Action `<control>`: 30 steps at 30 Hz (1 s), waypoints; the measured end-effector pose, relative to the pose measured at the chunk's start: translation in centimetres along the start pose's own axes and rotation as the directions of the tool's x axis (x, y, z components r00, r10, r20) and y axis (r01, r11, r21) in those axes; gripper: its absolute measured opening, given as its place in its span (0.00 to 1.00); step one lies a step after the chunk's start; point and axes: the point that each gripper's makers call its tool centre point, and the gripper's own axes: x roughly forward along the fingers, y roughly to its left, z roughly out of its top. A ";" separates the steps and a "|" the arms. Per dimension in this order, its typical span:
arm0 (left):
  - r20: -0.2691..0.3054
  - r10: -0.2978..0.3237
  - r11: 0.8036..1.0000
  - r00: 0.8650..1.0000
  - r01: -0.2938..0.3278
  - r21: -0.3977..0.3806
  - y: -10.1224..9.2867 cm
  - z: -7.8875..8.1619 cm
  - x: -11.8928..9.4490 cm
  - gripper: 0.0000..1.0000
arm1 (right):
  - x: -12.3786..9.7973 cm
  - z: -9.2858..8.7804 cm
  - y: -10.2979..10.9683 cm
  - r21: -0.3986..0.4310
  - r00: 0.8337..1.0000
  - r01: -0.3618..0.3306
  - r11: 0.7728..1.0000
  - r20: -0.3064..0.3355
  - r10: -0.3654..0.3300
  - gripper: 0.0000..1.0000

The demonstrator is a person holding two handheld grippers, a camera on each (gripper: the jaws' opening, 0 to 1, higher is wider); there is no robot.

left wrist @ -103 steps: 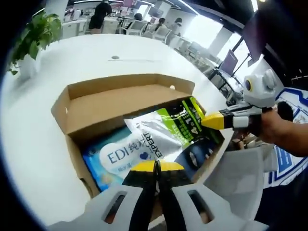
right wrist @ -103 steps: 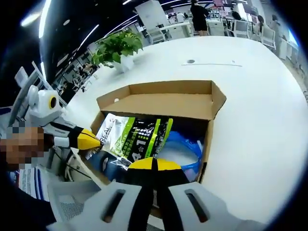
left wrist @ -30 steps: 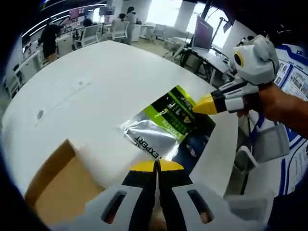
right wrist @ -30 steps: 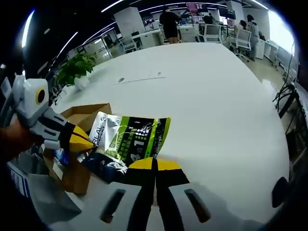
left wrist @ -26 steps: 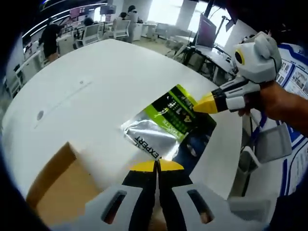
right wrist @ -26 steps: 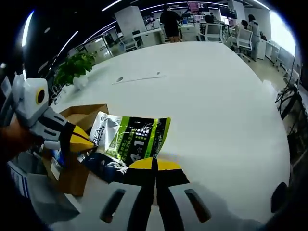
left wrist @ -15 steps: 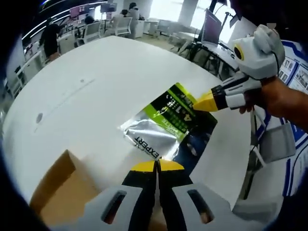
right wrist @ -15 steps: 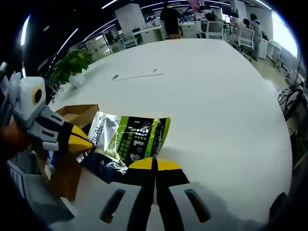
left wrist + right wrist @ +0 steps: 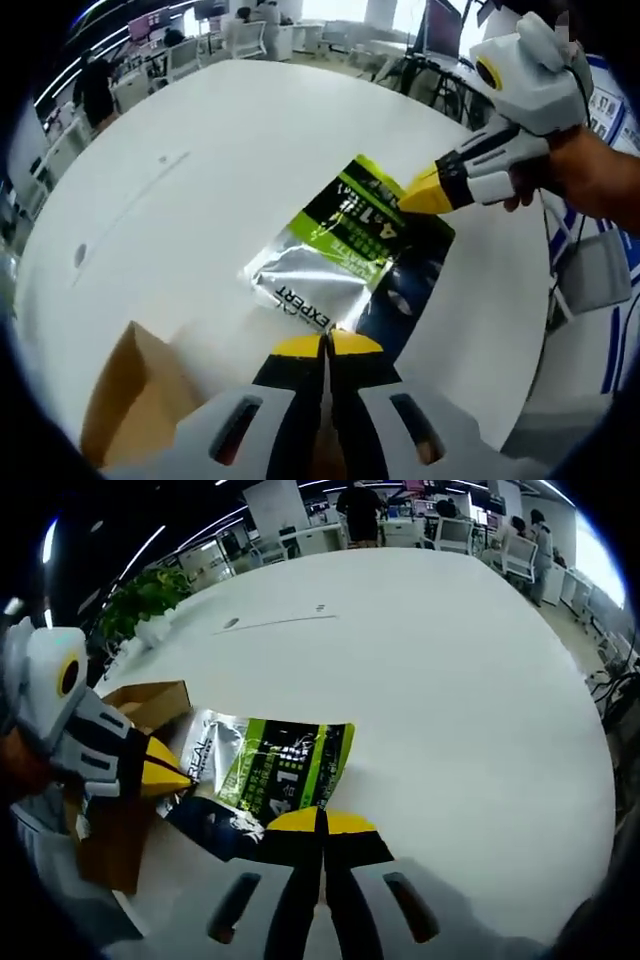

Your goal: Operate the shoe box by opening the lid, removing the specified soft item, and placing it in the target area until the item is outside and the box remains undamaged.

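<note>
Foil pouch (image 9: 345,255) pinched at opposite edges by left hand-held gripper (image 9: 326,343) and right hand-held gripper (image 9: 319,823), outstretched above white bench (image 9: 450,680), cardboard box (image 9: 140,708) beside

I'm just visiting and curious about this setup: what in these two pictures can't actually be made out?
- Shoe box in the left gripper view: cut off by the edge, so its inside is unseen.
- Pouch: its near corner is covered by the left gripper.
- Pouch in the right gripper view: small print blurred; the right gripper covers its near edge.
- Whether the pouch touches the table: cannot tell.
</note>
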 end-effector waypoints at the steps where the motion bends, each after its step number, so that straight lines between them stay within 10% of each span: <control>1: -0.009 0.002 1.000 1.000 -0.002 0.010 -0.2 -0.2 0.1 0.00 | 0.1 -0.1 0.0 -0.005 1.000 0.001 1.000 -0.003 -0.001 0.00; 18: -0.040 0.051 0.998 0.998 -0.050 0.041 -0.1 -1.3 0.5 0.00 | 0.7 -1.7 -0.7 -0.022 1.000 0.007 1.000 0.003 -0.007 0.03; 30: 0.136 0.058 0.998 0.989 -0.061 0.013 -0.7 0.8 -3.5 0.17 | -2.1 -1.2 -1.7 -0.002 0.996 0.054 0.999 0.064 -0.054 0.22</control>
